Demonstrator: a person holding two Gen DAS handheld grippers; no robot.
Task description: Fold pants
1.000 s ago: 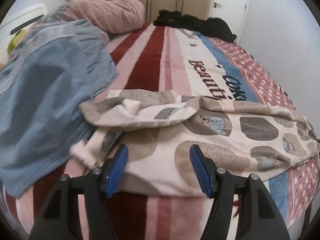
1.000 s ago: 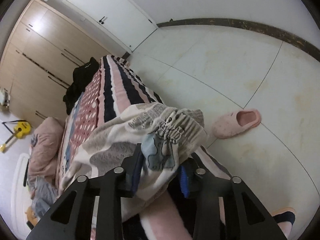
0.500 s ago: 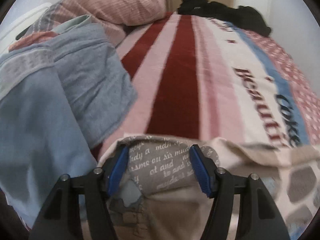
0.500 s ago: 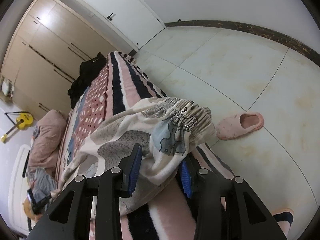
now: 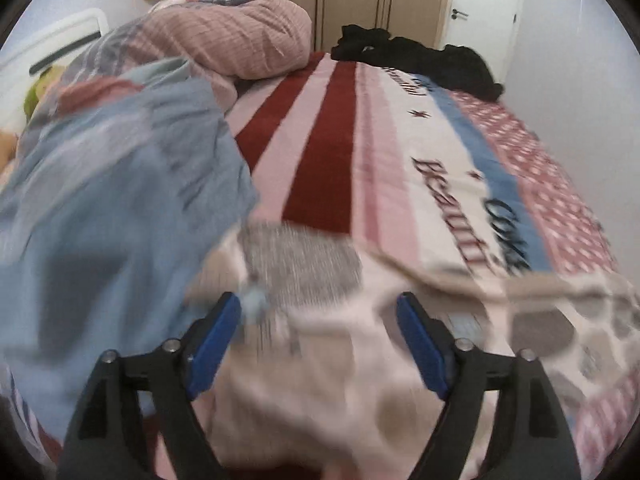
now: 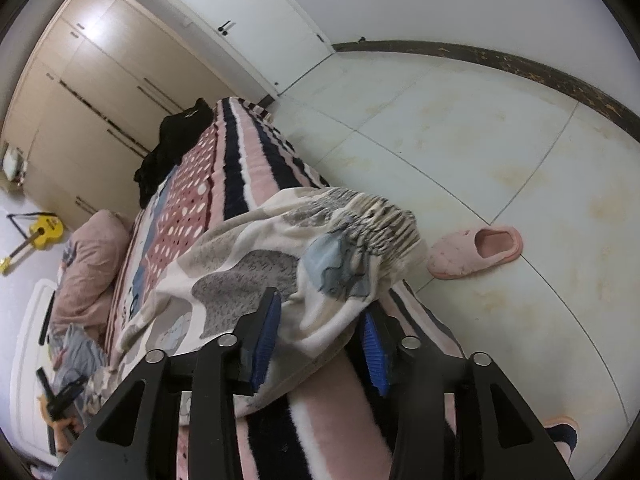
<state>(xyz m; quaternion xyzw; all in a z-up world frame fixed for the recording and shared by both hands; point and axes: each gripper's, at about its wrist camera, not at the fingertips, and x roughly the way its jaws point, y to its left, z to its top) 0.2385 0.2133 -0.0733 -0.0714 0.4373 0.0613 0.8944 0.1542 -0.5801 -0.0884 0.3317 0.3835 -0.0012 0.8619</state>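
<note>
The cream pants with grey and blue cartoon patches [image 5: 320, 344] lie spread across the near end of the striped bed blanket [image 5: 332, 152]. My left gripper [image 5: 320, 336] is open and hovers just over the leg end of the pants, which is blurred by motion. In the right wrist view the gathered elastic waistband [image 6: 376, 216] hangs over the bed's edge. My right gripper [image 6: 320, 340] stands with its jaws apart around the pants fabric [image 6: 248, 268] below the waistband, not pinching it.
A blue denim garment [image 5: 112, 208] lies left of the pants. A pink pillow [image 5: 236, 36] and black clothes [image 5: 416, 60] lie at the far end of the bed. A pink slipper [image 6: 476, 252] lies on the tiled floor [image 6: 480, 140] beside the bed.
My left gripper has moved over the leg end and pulled back a little, staying open. My right gripper has opened and let go of the waistband, which now rests on the bed's edge.
</note>
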